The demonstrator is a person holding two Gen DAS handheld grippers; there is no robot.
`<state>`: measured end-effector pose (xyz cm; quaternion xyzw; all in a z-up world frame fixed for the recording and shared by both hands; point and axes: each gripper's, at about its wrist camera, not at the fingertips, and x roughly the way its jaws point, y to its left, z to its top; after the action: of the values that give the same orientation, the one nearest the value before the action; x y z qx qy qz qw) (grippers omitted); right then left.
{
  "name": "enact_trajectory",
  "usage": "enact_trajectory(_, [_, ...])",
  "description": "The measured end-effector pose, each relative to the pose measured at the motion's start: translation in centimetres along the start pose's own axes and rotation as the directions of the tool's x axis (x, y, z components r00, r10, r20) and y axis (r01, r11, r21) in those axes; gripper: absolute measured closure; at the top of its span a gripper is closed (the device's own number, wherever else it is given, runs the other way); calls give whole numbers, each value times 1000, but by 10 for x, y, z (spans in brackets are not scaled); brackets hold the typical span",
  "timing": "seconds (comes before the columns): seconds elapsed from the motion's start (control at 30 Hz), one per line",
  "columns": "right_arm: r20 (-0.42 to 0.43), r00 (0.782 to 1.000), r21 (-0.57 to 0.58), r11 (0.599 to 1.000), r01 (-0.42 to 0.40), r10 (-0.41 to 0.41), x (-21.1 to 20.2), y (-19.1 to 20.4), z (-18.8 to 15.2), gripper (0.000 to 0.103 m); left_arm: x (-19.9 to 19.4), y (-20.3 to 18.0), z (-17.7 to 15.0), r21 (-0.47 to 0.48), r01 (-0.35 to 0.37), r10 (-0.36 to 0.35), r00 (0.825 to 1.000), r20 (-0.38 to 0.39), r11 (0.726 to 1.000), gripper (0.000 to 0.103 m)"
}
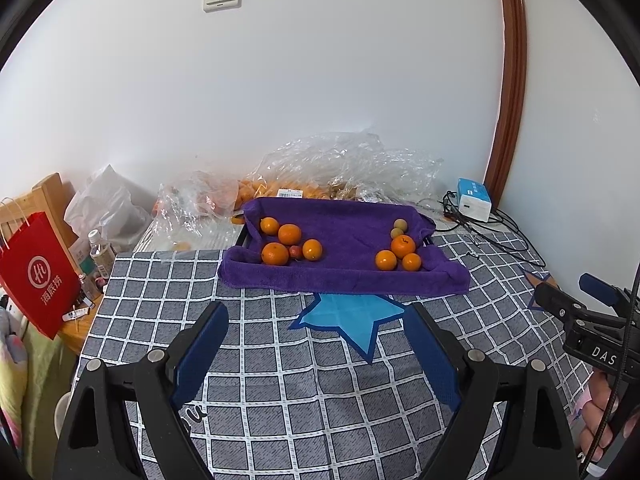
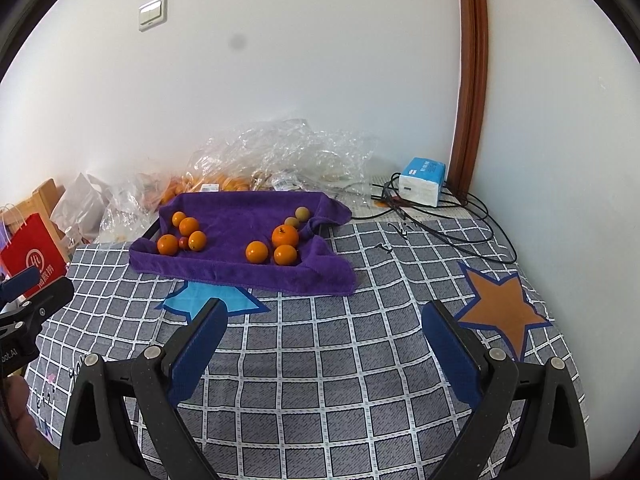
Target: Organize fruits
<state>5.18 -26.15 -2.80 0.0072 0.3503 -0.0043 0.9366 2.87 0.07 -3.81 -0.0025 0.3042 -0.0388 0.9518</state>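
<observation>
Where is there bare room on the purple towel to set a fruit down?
The middle of the purple towel is bare, between the left cluster of oranges and the right cluster. The checked cloth in front of the towel is also free. Behind the towel it is crowded with plastic bags.

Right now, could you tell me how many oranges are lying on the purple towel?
7. Four sit in the left cluster around a small red fruit; three sit in the right cluster near two brownish fruits. More oranges show in bags behind the towel.
</observation>
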Motion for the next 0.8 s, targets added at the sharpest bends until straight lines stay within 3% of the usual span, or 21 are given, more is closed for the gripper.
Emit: enact_trajectory(0.8, [4,1000,0,1000,-3,3,-2,4,0,6,-2,1,2,-4,0,0,1000,4,1000,14])
